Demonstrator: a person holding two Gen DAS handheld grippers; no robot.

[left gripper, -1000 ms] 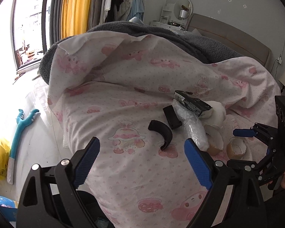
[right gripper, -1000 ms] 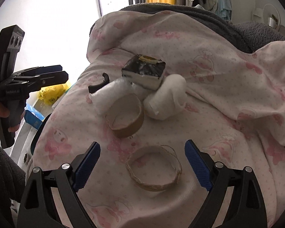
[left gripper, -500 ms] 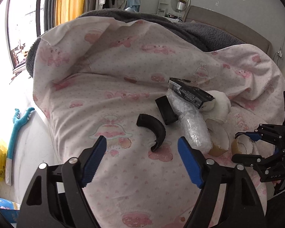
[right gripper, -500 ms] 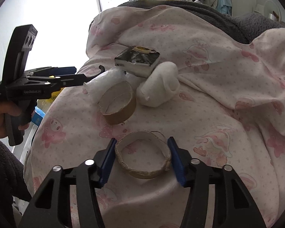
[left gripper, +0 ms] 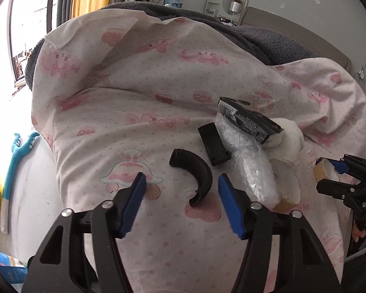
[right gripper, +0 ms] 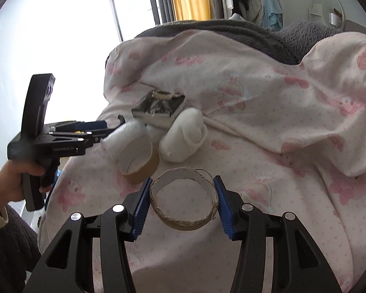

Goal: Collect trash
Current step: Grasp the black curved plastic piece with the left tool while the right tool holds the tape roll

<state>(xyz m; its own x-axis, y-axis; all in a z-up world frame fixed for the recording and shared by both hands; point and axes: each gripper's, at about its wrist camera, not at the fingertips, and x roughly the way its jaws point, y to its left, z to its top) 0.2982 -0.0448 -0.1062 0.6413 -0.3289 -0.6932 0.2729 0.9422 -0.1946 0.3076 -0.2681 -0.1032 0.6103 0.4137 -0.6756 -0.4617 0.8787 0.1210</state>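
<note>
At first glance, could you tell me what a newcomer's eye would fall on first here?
Probably the cardboard ring, clasped between the blue fingers of the right gripper on the pink-printed bedsheet. Next, the black curved piece lying just ahead of the open left gripper, beside a heap of trash: a black carton, a plastic-wrapped bundle and a white wad.

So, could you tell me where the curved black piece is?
In the left wrist view, the curved black piece lies on the pink sheet, ahead of the open left gripper.

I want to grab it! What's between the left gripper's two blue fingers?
The curved black plastic piece lies between the left gripper fingers, on the pink blanket, in the left wrist view.
</note>
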